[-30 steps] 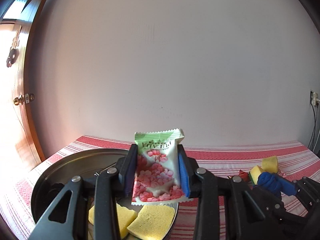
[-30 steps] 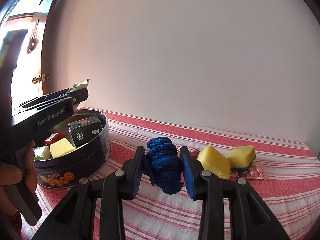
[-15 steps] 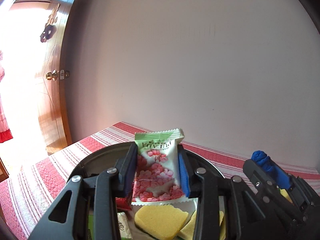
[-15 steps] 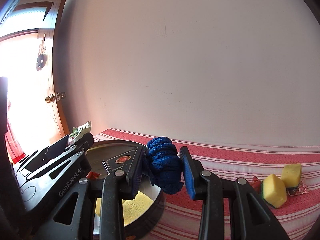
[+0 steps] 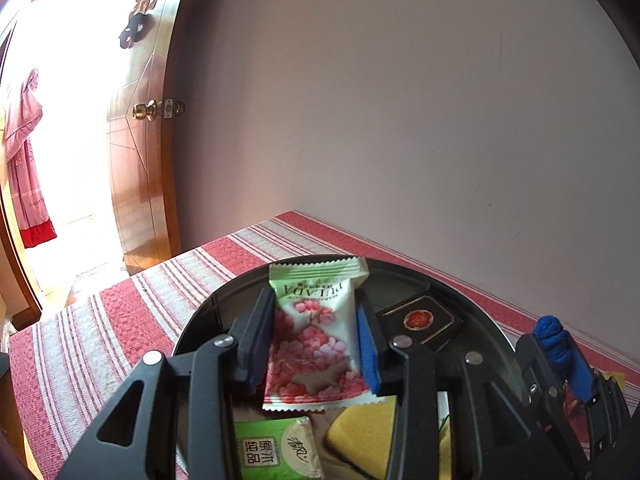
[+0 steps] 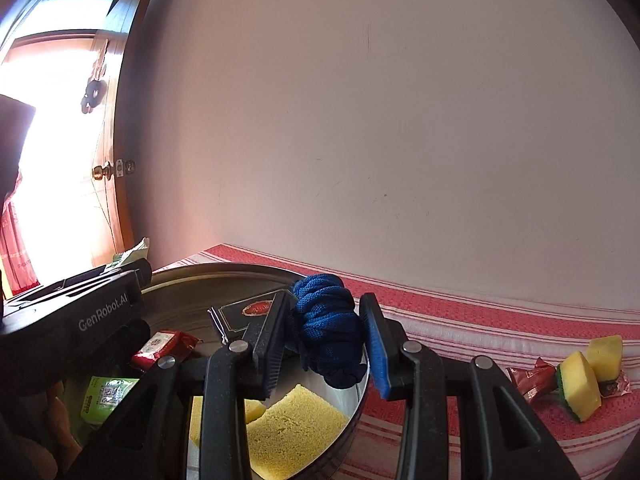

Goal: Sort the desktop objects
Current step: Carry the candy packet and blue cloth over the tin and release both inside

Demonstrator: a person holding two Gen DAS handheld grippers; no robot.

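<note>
Over the round tin (image 5: 224, 300), the left gripper (image 5: 316, 344) clamps a snack packet (image 5: 314, 332). Beside it, above the tin's near rim, the right gripper (image 6: 326, 344) clamps a blue cloth bundle (image 6: 330, 332). Bare striped tablecloth (image 6: 460, 332) lies open to the right.

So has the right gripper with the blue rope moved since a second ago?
Yes. The right gripper carried the blue rope leftward from the bare tablecloth to over the round tin.

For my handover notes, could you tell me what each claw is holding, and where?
Left claw: pink-flowered snack packet, gripped by its side edges. Right claw: blue rope bundle, gripped across its middle.
</note>
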